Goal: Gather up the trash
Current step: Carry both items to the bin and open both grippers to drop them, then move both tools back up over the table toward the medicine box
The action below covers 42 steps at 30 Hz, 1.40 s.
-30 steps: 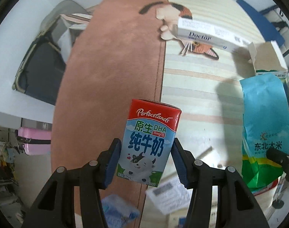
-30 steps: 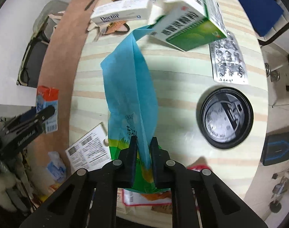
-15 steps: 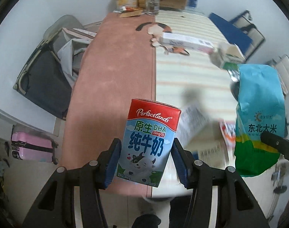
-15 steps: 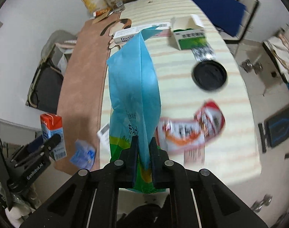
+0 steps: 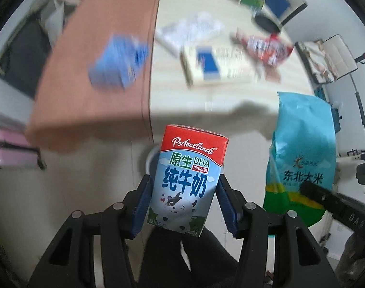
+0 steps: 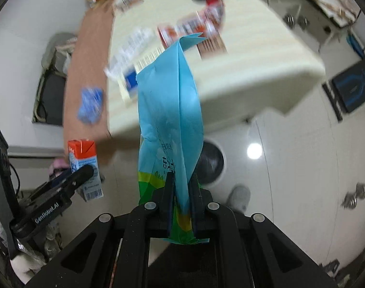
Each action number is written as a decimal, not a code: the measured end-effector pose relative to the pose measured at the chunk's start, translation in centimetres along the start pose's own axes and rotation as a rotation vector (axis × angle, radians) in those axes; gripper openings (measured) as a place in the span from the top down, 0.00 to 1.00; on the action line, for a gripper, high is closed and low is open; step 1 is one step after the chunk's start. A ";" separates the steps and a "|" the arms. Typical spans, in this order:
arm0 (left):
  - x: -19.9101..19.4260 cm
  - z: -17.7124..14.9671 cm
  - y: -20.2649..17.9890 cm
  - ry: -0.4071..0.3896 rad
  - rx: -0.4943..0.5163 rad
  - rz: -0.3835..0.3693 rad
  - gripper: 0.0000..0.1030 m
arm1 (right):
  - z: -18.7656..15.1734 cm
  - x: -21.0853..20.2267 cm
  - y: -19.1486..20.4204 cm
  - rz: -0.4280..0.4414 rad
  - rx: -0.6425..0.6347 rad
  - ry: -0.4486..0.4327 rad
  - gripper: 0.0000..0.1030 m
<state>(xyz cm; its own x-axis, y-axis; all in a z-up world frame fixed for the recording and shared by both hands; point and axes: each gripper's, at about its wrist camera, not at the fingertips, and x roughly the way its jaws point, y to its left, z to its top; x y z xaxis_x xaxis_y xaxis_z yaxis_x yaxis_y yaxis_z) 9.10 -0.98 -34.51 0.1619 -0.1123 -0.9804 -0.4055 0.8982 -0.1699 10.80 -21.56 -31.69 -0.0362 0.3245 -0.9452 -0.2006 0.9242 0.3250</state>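
Your left hand-held gripper (image 5: pixel 182 206) is clamped on a milk carton (image 5: pixel 188 180), blue pads pressed on both its side walls, carton upright with the red top and cow print facing the camera. It hangs off the counter (image 5: pixel 206 96), out past the near edge, over the floor (image 5: pixel 86 180). In the right wrist view the same carton (image 6: pixel 85 168) shows at the left, held in the left hand-held gripper (image 6: pixel 69 184).

Your right hand-held gripper (image 6: pixel 181 192) is pinched tight on a blue rice bag (image 6: pixel 170 120), fingers gripping the green lower part, bag standing up tall with its folded top edge pointing at the counter (image 6: pixel 242 60). In the left wrist view the rice bag (image 5: pixel 302 158) sits right of the carton, apart from it, with one finger of the right hand-held gripper (image 5: pixel 326 201) across its lower right part.

Both bag and carton are in the air, off the counter. Below the bag, a round dark opening with a pale rim (image 6: pixel 212 165) on the floor, partly hidden behind it; can't tell what it is.

On the counter, blurred: blue crumpled wrapper (image 5: pixel 117 64) on the brown mat (image 5: pixel 98 48), a flat box with a blue patch (image 5: pixel 211 64), a red-white snack wrapper (image 5: pixel 266 48), a black round lid (image 5: pixel 265 24), white papers (image 5: pixel 189 31).
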 end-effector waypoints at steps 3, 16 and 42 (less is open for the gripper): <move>4.7 -1.9 0.4 0.066 -0.045 -0.013 0.51 | -2.4 3.8 -2.2 -0.005 0.000 0.083 0.89; 30.9 -2.6 6.4 0.268 -0.191 -0.060 0.43 | -5.7 32.7 -9.7 -0.036 0.019 0.321 0.89; 31.4 -4.8 9.1 0.174 -0.090 0.231 0.01 | -4.7 42.2 -8.5 -0.344 -0.105 0.226 0.02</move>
<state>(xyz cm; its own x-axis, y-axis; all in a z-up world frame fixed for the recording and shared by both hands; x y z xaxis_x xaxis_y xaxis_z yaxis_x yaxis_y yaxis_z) 6.17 1.65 -67.28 -0.0974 0.0126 -0.9952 -0.4932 0.8679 0.0592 6.35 -16.65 -74.47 -0.1610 -0.0623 -0.9850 -0.3367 0.9416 -0.0045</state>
